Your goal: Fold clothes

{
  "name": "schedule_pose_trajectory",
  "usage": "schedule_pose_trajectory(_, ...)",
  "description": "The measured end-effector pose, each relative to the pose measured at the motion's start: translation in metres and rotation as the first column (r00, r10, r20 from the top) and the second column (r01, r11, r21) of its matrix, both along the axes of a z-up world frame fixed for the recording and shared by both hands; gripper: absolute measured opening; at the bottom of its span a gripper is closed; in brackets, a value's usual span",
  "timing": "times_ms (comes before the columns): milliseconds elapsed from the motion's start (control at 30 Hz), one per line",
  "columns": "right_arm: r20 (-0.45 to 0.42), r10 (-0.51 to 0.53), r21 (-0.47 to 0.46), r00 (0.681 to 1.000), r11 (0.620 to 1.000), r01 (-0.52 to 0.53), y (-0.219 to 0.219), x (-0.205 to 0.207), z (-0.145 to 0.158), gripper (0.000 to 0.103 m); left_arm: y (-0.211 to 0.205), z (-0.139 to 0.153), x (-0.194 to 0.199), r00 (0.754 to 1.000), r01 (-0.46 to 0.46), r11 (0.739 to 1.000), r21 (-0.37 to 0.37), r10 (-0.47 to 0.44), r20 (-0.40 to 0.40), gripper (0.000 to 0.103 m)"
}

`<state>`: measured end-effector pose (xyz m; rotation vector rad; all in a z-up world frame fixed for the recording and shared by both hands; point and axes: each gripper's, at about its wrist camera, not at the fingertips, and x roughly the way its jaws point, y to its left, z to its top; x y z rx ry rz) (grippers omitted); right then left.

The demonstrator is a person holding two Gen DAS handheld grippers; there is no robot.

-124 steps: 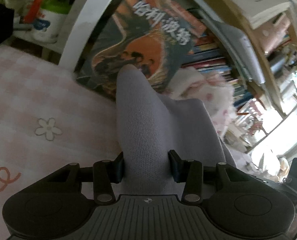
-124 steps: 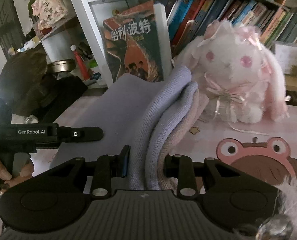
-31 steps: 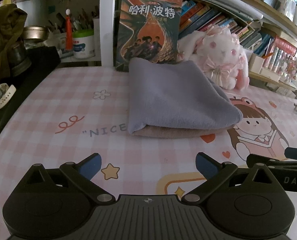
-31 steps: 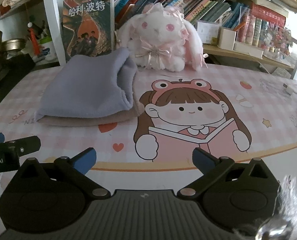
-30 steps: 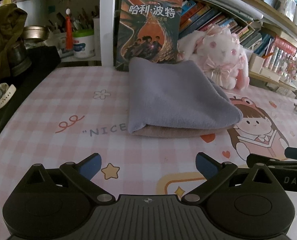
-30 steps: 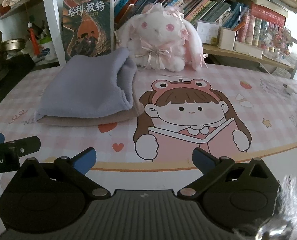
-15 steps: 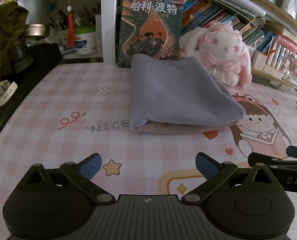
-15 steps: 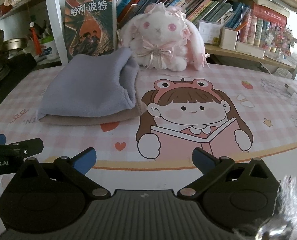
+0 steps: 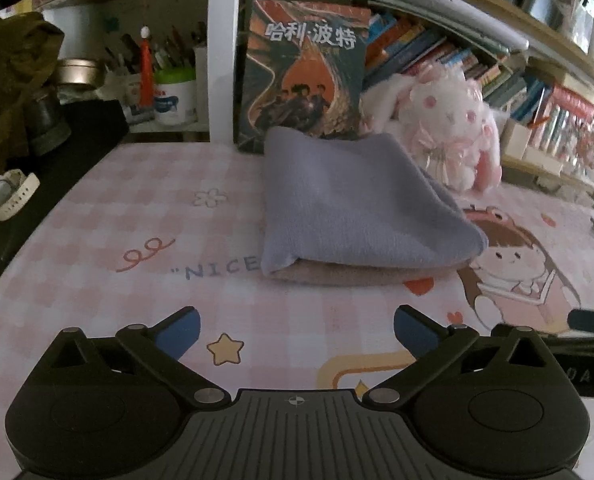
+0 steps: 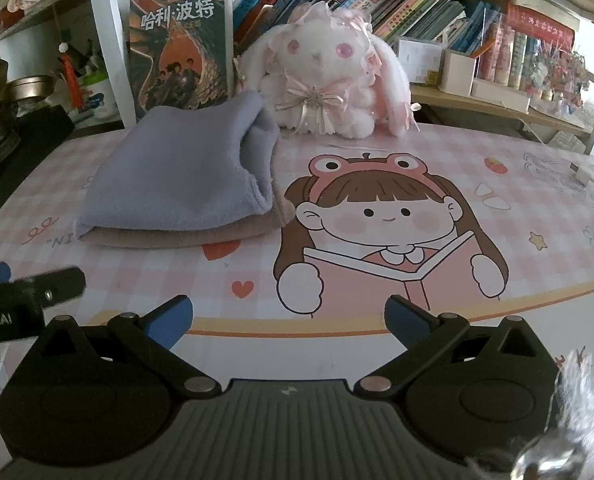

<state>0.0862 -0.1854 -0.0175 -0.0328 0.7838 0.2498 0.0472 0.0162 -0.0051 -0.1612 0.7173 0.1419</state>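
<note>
- Landmark: the folded garment (image 9: 353,208), a lilac knit with a beige-pink layer showing beneath it along its near edge, lies flat on the pink checked table mat (image 9: 97,216).
- Behind the garment, a large book (image 9: 305,68) with an orange and dark cover stands upright against the shelf unit; the garment's far edge sits just in front of it.
- Behind and to the right of the garment, a white and pink plush rabbit (image 10: 325,76) sits on the mat, close to the garment's far right corner.
- To the right of the garment, the mat carries a printed cartoon girl (image 10: 385,236) reading a book; the garment's right edge lies just beside her hair.
- To the left of the garment, the printed word "NICE" (image 9: 221,270) is partly covered by the garment's near left corner.
- Left gripper (image 9: 296,330): positioned in front of the garment, well apart from it. Jaws spread wide; nothing between them, blue pads (image 9: 179,330) visible.
- Right gripper (image 10: 288,320): positioned in front of and to the right of the garment, over the cartoon girl print. Jaws spread wide; nothing held.
- A white wristwatch (image 9: 11,196) lies far left of the garment, off the mat on a dark surface.
</note>
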Motion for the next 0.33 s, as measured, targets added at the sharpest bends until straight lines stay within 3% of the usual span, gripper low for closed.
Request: schedule_pose_trajectory(333, -0.008, -0.005, -0.001, 1.0, 1.0, 0.005, 0.0, 0.0002, -0.002, 0.103, 0.0, 0.0003, 0.0007, 1.0, -0.019, 1.0, 0.011, 0.019, -0.001, 0.103)
